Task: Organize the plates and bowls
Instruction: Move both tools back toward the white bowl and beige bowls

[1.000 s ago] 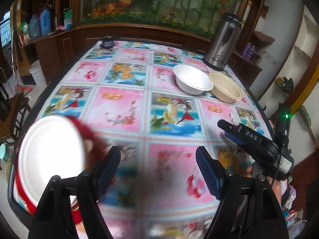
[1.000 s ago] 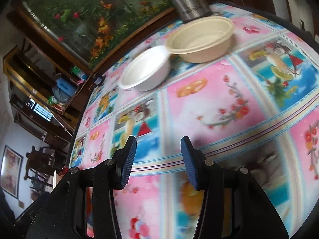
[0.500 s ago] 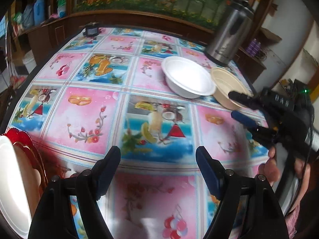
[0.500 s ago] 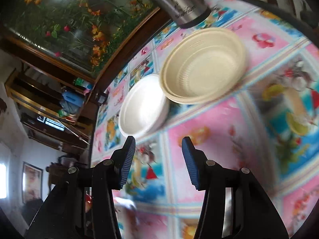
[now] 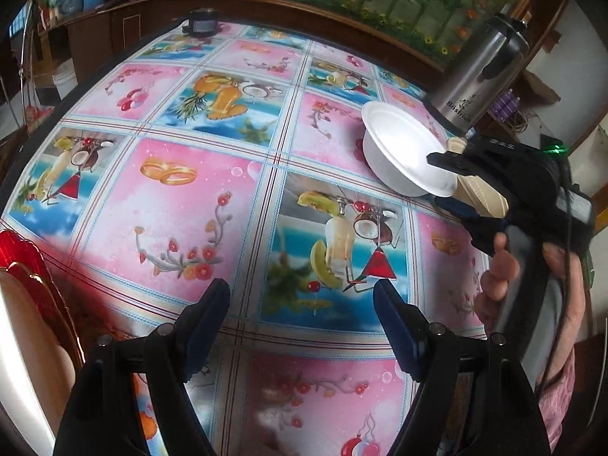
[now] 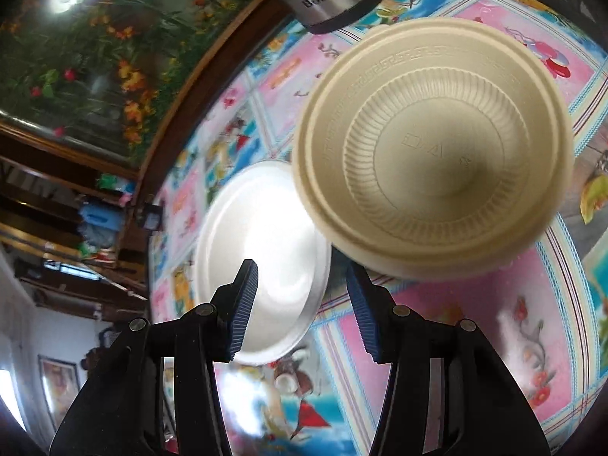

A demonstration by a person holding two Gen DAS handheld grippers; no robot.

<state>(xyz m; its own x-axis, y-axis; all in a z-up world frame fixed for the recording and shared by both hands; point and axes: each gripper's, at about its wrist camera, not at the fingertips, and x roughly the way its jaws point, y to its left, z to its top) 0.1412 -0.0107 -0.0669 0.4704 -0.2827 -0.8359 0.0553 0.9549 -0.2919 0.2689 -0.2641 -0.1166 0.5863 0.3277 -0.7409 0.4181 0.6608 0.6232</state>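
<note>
1. Our right gripper [image 6: 302,300] gapes empty, white bowl [image 6: 262,262] just ahead, cream bowl [image 6: 433,144] ahead-right, rims overlapping.
2. Closing now could pinch both rims or tip the cream bowl.
3. Our left gripper [image 5: 302,315] hangs open, bowls far ahead-right.

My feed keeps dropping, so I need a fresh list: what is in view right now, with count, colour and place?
white bowl: one, white, far side of table, touching the beige bowl
beige bowl: one, beige, ribbed, beside the flask
flask: one, steel, behind the bowls
red plate: one, red with gilt rim, near left table edge
tablecloth: one, pink and blue fruit print
left claw: open, empty, over the cloth
right claw: open, empty, at the white bowl's rim
hand: one, gripping the right claw's handle
</note>
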